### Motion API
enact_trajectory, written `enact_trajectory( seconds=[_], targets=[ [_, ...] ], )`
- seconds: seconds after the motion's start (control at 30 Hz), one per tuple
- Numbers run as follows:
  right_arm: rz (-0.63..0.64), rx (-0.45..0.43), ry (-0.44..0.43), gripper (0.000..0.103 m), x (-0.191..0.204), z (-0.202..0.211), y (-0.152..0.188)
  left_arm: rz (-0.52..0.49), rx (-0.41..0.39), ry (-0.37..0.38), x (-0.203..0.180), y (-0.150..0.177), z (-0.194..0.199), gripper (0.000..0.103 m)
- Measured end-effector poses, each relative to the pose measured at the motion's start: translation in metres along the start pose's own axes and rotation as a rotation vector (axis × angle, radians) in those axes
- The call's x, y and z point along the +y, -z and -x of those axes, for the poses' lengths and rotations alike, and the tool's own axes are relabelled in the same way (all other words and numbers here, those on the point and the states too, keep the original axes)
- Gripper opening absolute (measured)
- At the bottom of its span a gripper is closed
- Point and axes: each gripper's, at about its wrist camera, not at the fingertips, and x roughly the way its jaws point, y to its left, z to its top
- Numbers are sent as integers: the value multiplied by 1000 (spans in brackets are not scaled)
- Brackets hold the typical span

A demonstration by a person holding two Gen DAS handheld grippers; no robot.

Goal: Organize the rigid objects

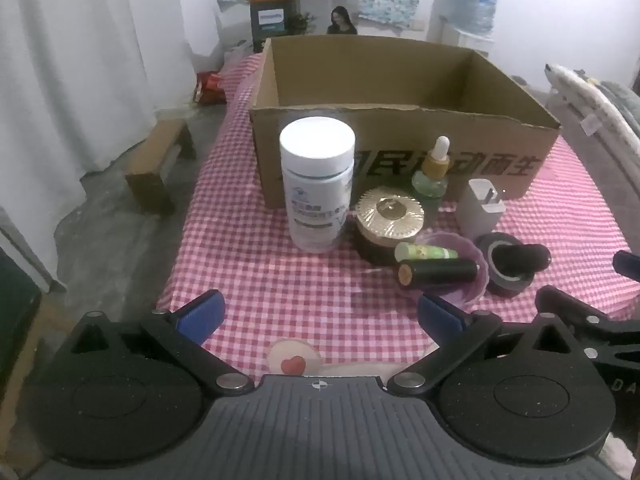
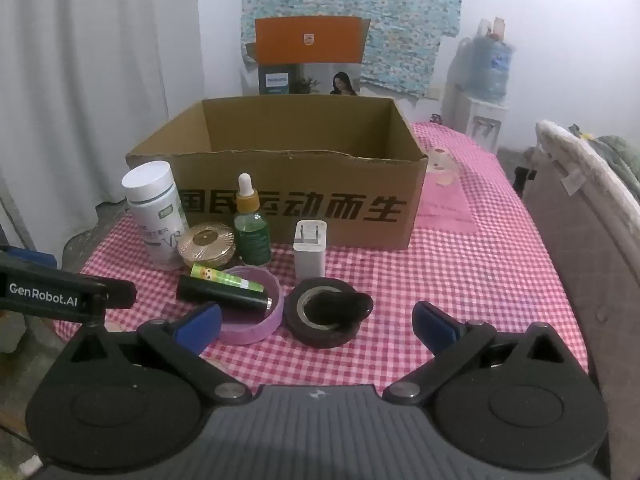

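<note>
Since the black tape roll (image 2: 327, 312) sat just ahead of the right gripper (image 2: 316, 320) (jaws wide, empty), it was nearer than the equally gaping, empty left gripper (image 1: 320, 316).

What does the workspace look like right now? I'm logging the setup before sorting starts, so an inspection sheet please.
Surface: red-and-white checked tablecloth, flat.
Job's things: open brown cardboard box, inside not visible; before it a white plastic bottle, round gold-lidded jar, green dropper bottle, white plug charger; black cylinder and green tube lie across a pink ring; black tape roll.
Clutter: nothing seen.
Grippers: left gripper and right gripper open, empty.
Cables: nothing seen.
Surroundings: white curtain, water jug.
</note>
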Motion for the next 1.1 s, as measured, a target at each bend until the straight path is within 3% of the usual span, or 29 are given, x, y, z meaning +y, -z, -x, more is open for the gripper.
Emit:
enact_trajectory(
  seconds=[1.1],
  targets=[
    [-8,25,-29,103,-3,-9,-4,-4,13,-49,4,-2,-5,103]
  ],
)
